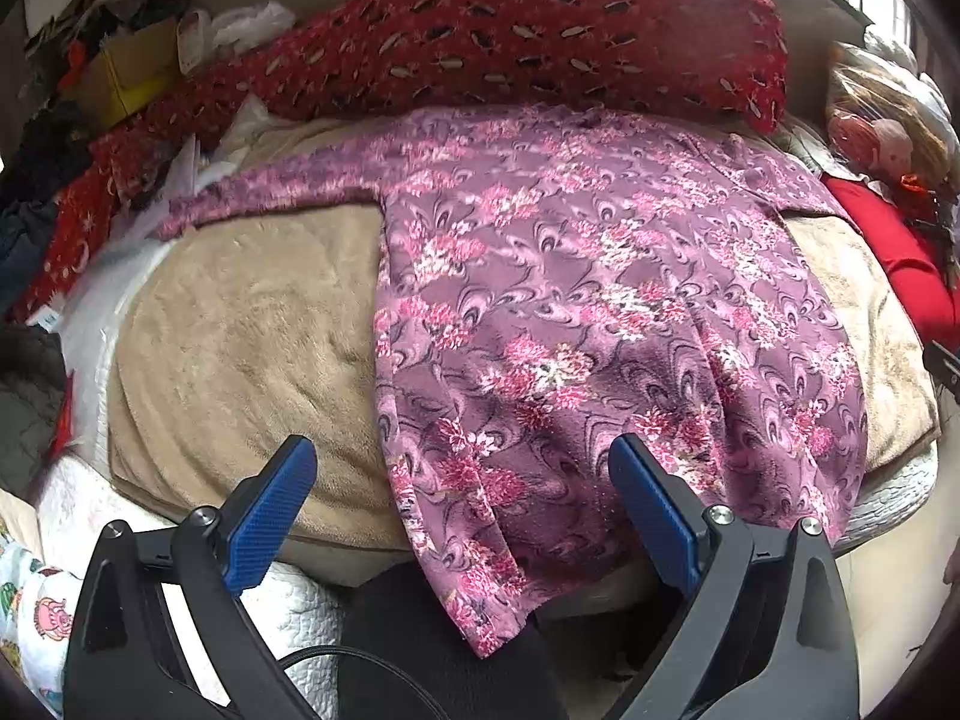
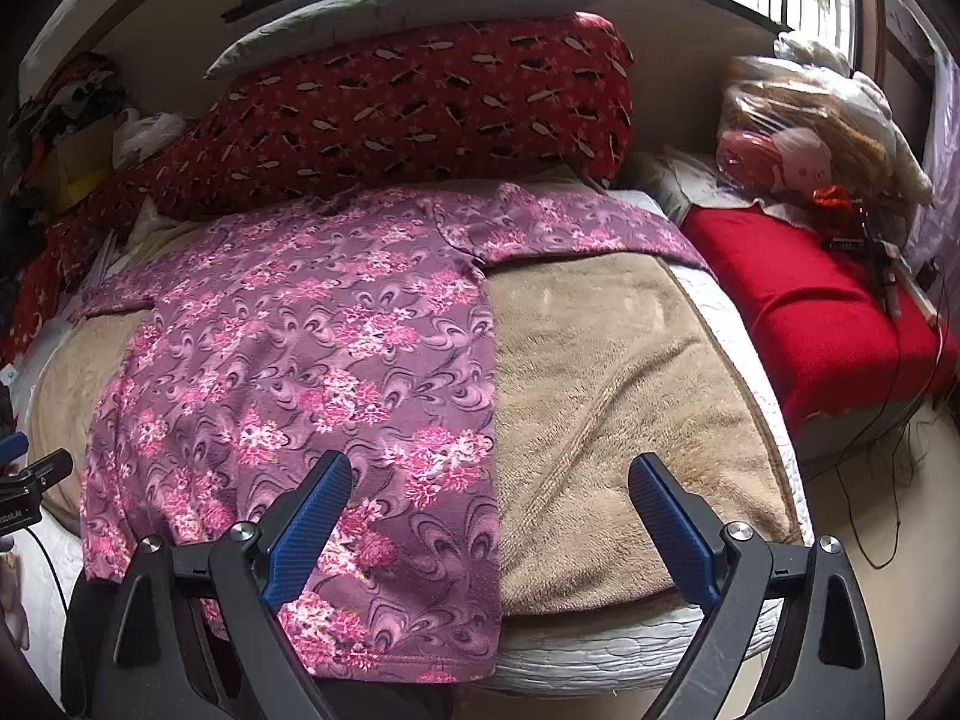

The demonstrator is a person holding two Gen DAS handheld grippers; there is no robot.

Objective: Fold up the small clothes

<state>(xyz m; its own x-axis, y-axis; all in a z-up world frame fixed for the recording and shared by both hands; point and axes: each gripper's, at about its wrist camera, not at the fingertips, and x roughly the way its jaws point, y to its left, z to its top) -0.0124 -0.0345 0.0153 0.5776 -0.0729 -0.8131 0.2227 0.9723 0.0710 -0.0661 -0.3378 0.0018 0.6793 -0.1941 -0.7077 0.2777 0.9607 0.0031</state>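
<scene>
A purple top with pink flowers (image 1: 588, 312) (image 2: 312, 360) lies spread flat on a beige blanket (image 1: 240, 348) (image 2: 606, 384), sleeves stretched out to both sides, its hem hanging over the near edge of the bed. My left gripper (image 1: 462, 480) is open, hovering above the hem at the top's left side, with nothing between its blue pads. My right gripper (image 2: 489, 495) is open too, above the top's right edge near the hem, holding nothing. The left gripper's tip also shows at the left border of the right wrist view (image 2: 36, 474).
A red patterned pillow (image 1: 540, 30) (image 2: 420, 96) with a grey pillow (image 2: 408, 6) on it lies behind the top. A red cushion (image 2: 822, 312) and a bagged doll (image 2: 786, 144) are at the right. Clutter and a yellow box (image 1: 120, 72) are at the left. Cables trail on the floor (image 2: 870, 480).
</scene>
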